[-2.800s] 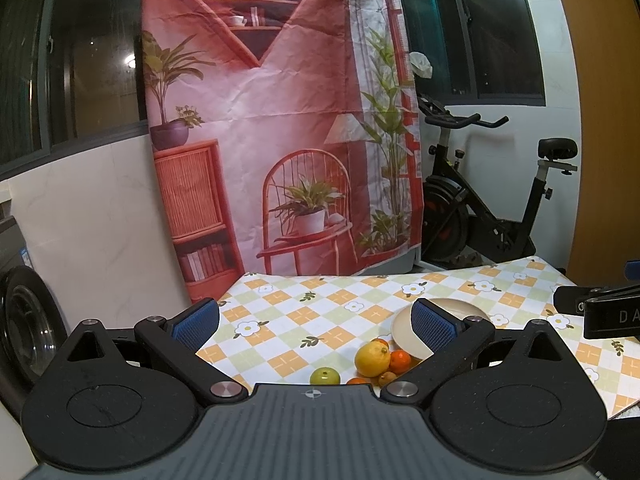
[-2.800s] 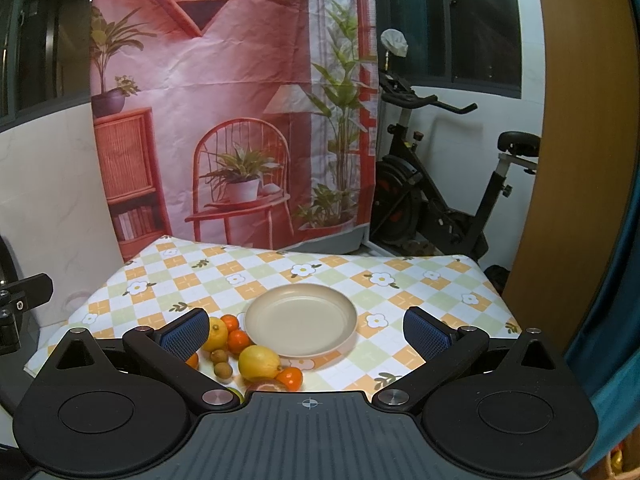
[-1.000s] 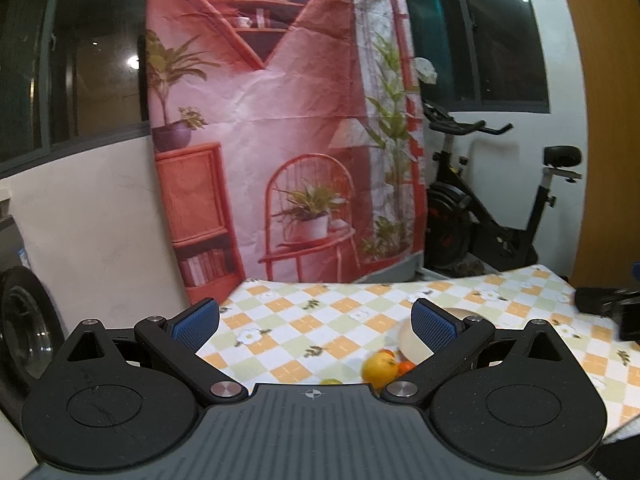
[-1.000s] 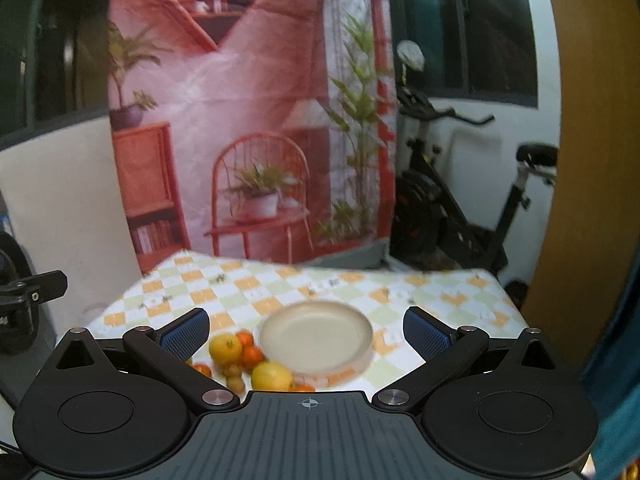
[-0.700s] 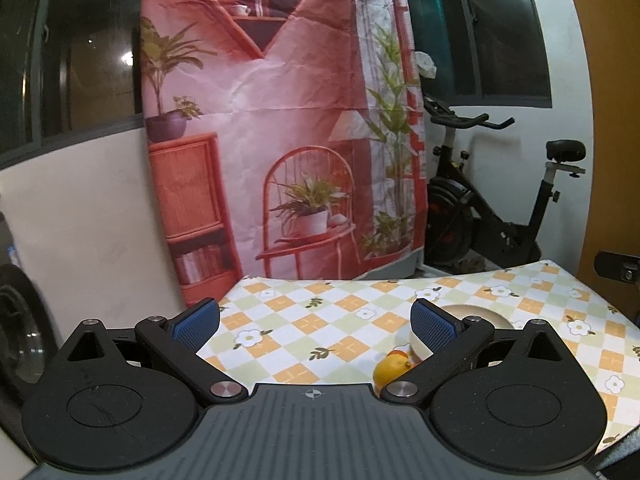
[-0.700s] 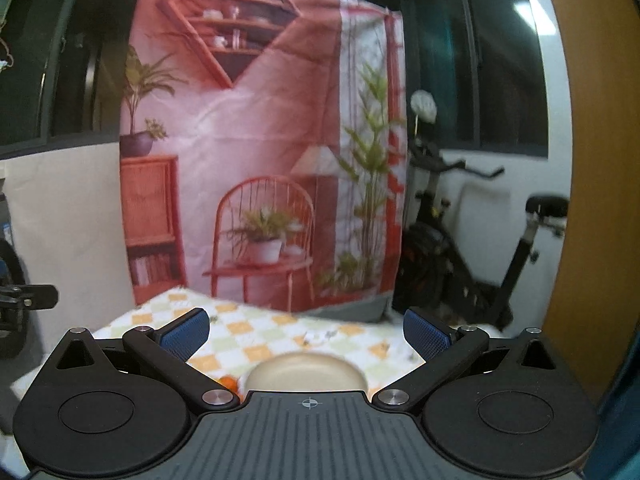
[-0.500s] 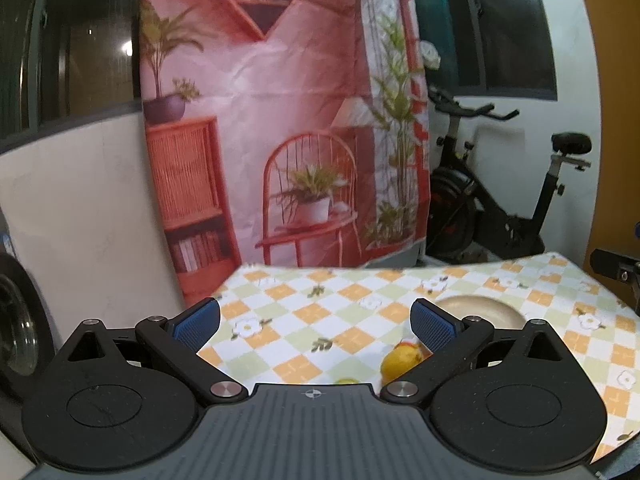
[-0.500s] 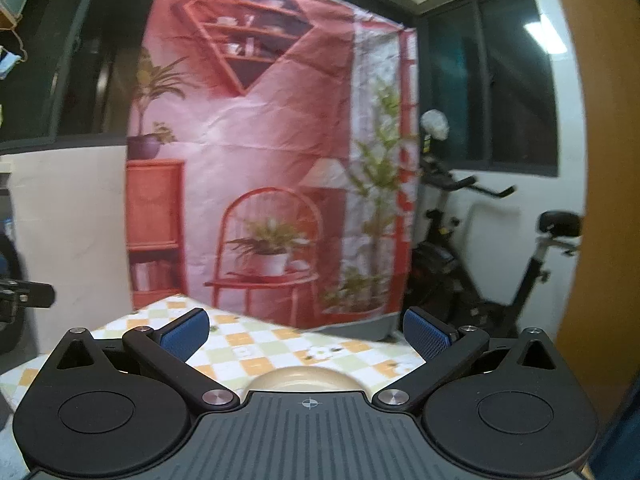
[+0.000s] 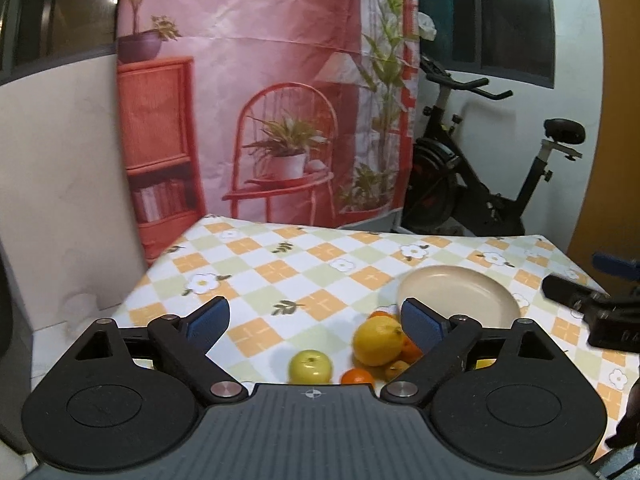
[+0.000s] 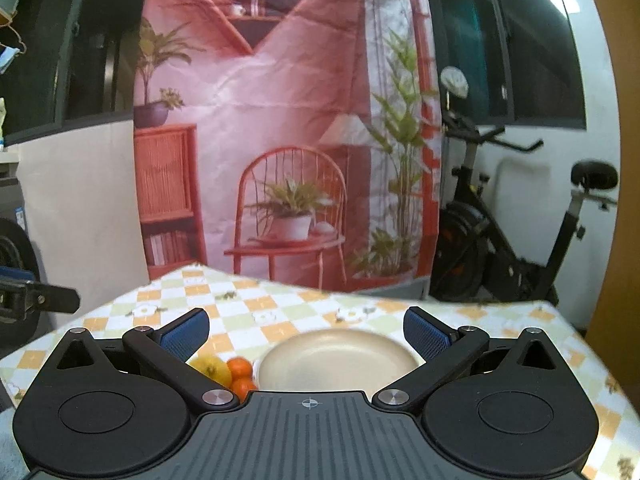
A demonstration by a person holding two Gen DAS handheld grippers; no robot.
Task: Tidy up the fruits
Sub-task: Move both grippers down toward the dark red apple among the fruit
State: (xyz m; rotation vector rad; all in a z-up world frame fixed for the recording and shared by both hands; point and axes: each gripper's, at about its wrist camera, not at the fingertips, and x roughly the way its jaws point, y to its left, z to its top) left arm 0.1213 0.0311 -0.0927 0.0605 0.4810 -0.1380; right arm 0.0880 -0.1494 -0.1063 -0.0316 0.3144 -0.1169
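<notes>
A beige plate (image 9: 458, 294) sits on the checkered tablecloth (image 9: 280, 268). To its left lies a cluster of fruit: a large yellow lemon (image 9: 378, 340), a green apple (image 9: 311, 367), and small oranges (image 9: 357, 377). My left gripper (image 9: 316, 322) is open and empty, above the table's near edge, with the fruit just ahead. My right gripper (image 10: 306, 336) is open and empty, facing the plate (image 10: 336, 362), with a lemon (image 10: 212, 368) and oranges (image 10: 240, 368) by its left finger. The right gripper also shows at the right edge of the left wrist view (image 9: 584, 300).
A pink printed backdrop (image 9: 260, 100) hangs behind the table. An exercise bike (image 9: 480, 176) stands at the back right. A white wall panel (image 9: 60, 180) is on the left and a wooden door (image 10: 616, 160) on the right.
The left gripper has tilted down and moved closer, so the apple and more fruit show. The right gripper has dipped, bringing the plate and fruit back into view. Both stay open.
</notes>
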